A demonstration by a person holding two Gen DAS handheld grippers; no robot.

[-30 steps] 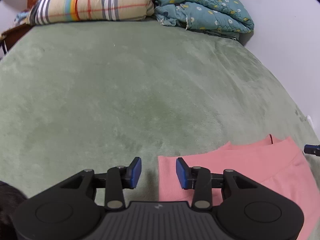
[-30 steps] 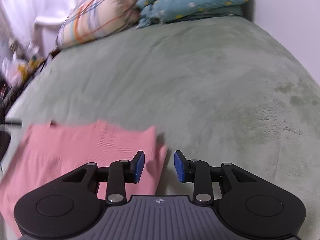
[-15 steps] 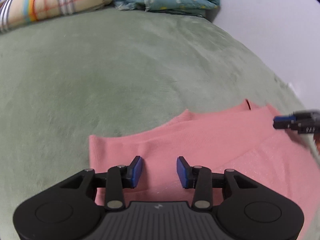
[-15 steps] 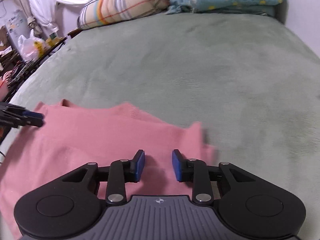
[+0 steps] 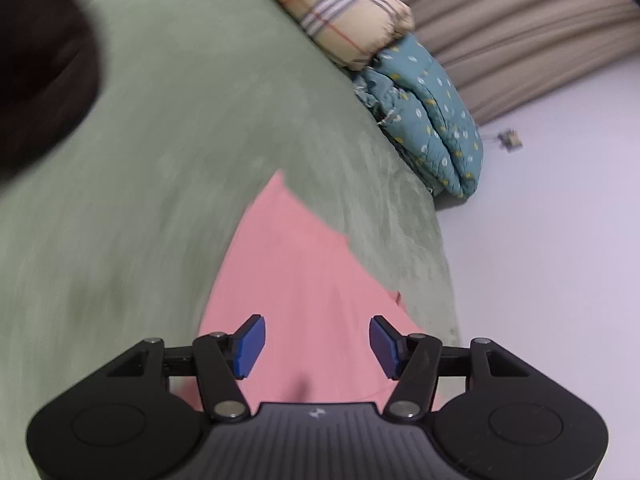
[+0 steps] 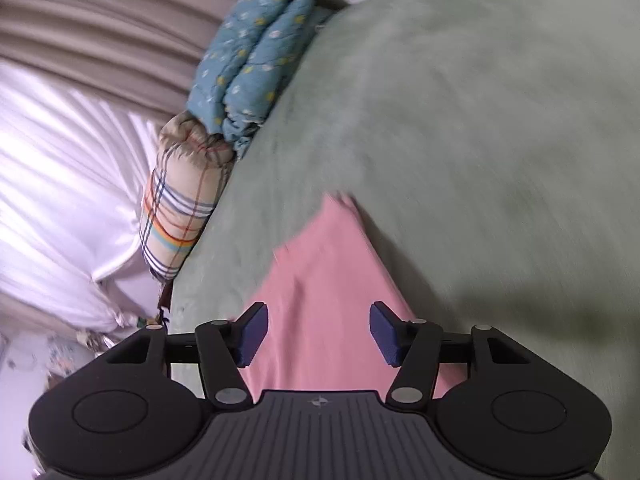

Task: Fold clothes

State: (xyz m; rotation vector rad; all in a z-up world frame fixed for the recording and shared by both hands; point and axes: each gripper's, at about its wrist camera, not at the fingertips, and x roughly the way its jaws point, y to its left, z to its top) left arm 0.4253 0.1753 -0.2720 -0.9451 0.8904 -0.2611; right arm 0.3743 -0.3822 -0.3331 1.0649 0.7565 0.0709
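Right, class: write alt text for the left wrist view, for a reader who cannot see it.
An open left hand-held gripper, blue pads spread wide, is poised over a pink garment lying on a green bed cover. The view is tilted and motion-blurred; a plaid pillow and a folded teal quilt sit at the bed's far edge.

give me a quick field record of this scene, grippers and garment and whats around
surface: green blanket
garment: pink garment lying on the blanket
left gripper: open, over the garment
right gripper: open, over the garment
bedding: plaid quilt next to blue quilt
image: motion blur in both views
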